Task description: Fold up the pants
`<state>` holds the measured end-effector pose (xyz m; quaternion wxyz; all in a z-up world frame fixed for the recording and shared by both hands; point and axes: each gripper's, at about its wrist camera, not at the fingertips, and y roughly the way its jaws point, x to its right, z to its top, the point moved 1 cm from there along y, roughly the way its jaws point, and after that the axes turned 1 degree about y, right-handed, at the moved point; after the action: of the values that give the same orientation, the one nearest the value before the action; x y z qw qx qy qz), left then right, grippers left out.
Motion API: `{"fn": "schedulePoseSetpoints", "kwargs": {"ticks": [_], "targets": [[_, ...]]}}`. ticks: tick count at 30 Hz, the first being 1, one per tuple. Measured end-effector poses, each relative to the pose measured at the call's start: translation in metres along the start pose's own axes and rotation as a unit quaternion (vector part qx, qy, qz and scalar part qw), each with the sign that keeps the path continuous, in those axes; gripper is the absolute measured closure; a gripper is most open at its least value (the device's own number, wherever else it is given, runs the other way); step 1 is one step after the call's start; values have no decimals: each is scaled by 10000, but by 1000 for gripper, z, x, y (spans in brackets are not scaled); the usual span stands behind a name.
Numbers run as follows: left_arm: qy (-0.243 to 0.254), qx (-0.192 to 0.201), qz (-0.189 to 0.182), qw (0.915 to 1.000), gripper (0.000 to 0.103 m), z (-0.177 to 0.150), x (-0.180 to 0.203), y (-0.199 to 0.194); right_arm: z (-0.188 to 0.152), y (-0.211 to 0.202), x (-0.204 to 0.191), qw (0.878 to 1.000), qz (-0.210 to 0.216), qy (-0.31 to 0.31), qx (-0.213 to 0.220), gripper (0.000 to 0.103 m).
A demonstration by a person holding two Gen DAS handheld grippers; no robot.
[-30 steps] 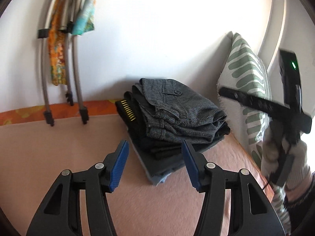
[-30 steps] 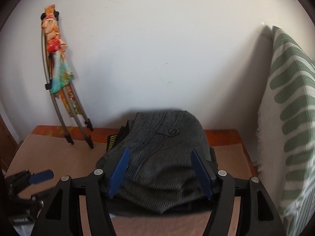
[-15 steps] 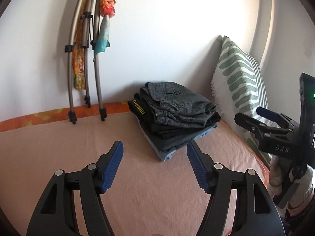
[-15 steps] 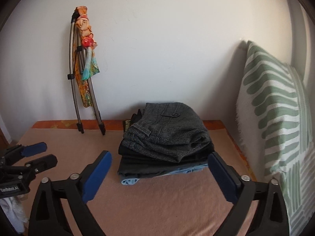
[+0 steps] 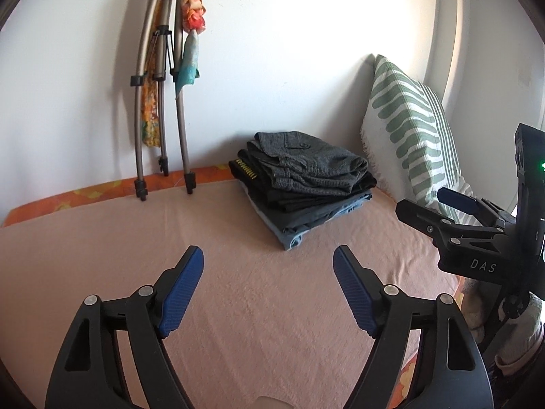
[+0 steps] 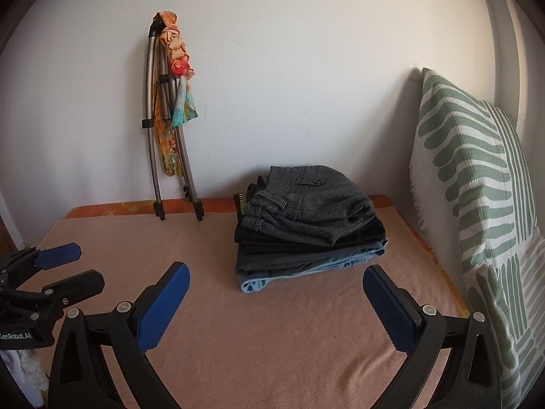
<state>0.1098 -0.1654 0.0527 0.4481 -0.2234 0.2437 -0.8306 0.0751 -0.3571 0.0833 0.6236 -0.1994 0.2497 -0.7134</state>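
Observation:
A stack of folded pants (image 5: 306,191) (image 6: 306,225) lies on the pink blanket (image 5: 238,306) near the far wall, grey checked pair on top, dark and light blue pairs beneath. My left gripper (image 5: 269,289) hovers over bare blanket well short of the stack; its jaws are opening and nothing is between them. My right gripper (image 6: 272,301) stands wide open and empty, also short of the stack. In the left wrist view the right gripper (image 5: 442,204) shows at the right edge; in the right wrist view the left gripper (image 6: 64,266) shows at the far left.
A green-and-white striped pillow (image 5: 408,129) (image 6: 477,204) leans against the wall right of the stack. A folded metal stand (image 5: 160,102) (image 6: 167,136) with colourful cloth tied to it leans on the white wall at the back left. An orange patterned sheet edge (image 5: 85,197) borders the blanket.
Both grippers have pulled back from the stack, which now looks smaller and farther. The right jaws let go of the grey pants and spread wide; the left jaws opened wider.

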Motion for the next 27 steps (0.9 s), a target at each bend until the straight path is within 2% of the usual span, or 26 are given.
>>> {"fn": "schedulePoseSetpoints", "kwargs": {"ticks": [9, 15, 22, 27], "targets": [[45, -240, 108, 9996, 24, -18, -7, 10, -19, 5, -11, 9999, -97, -30, 57, 0], [-81, -174, 253, 9995, 24, -27, -19, 6, -24, 12, -12, 9999, 31, 134, 5, 0], [-70, -92, 423, 9990, 24, -29, -28, -2, -31, 19, -17, 10000, -70, 42, -39, 0], [-119, -170, 437, 9988, 24, -33, -31, -3, -34, 20, -13, 9999, -104, 73, -85, 0]]}}
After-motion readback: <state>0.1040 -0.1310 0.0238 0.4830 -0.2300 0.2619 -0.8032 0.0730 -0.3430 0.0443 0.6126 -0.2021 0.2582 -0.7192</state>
